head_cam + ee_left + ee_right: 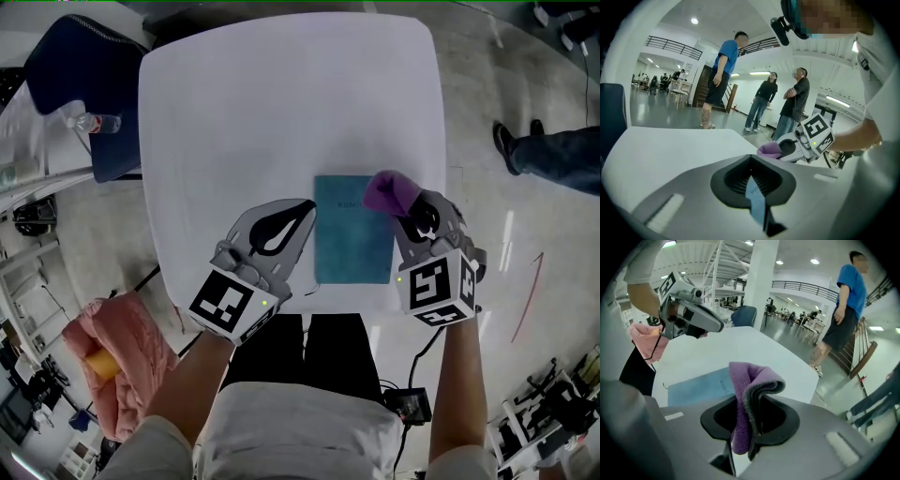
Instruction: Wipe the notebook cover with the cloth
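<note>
A teal notebook [352, 234] lies flat near the front edge of the white table [272, 112]. My right gripper [403, 212] is shut on a folded purple cloth [387, 190], which hangs over the notebook's upper right corner. In the right gripper view the cloth [746, 397] sticks up from the jaws, with the notebook [698, 387] beyond it. My left gripper [308, 208] is shut, its tips at the notebook's upper left edge. A thin blue strip of the notebook [757, 204] shows through the slit between its jaws.
A dark blue chair [80, 61] and a water bottle [96, 123] stand off the table's left side. A pink bundle [122, 352] sits on the floor at lower left. A person's legs [553, 155] are at the right. Three people [761, 98] stand beyond the table.
</note>
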{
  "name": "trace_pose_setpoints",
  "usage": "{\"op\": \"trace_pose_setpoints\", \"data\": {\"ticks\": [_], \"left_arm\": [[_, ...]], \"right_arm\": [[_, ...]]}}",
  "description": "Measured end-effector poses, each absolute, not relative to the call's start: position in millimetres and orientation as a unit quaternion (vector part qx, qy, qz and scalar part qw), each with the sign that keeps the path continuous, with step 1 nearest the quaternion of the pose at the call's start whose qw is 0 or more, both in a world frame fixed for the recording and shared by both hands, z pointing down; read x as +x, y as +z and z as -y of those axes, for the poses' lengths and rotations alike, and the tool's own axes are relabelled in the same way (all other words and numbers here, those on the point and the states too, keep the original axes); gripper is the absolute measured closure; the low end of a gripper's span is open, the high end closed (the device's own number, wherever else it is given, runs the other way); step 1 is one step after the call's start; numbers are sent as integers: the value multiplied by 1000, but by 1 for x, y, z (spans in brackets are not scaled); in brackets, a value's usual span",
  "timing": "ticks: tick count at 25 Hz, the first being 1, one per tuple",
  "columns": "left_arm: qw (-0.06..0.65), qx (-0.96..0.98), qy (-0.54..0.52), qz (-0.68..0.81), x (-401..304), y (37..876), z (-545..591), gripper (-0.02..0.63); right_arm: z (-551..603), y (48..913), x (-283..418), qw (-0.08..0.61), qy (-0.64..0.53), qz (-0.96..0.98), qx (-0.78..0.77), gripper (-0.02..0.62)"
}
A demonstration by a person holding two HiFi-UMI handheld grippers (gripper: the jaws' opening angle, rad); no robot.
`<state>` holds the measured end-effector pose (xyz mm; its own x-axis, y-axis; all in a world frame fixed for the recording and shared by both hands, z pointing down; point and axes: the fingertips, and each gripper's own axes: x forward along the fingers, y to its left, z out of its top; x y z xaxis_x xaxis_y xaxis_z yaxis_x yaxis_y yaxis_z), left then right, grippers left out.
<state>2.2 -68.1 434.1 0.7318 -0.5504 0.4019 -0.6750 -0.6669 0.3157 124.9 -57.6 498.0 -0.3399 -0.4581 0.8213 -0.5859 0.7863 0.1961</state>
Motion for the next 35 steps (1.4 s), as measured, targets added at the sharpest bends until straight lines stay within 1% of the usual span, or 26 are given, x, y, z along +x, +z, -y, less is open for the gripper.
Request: {"op": "trace_pose_setpoints", "data": {"ticks": [8,12,23,35], "left_arm": [[233,900,136,344,-5,442,66,604],[237,898,138,345,-8,446,65,604],[241,896,137,346,-12,448,68,604],[245,896,134,346,-15,450,66,604]], "right_arm": [[63,527,116,553,-3,795,249,480],[64,540,115,576,-21,787,220,481],[66,553,110,608,-36,775,170,480],[64,555,110,625,-6,769,131,482]]}}
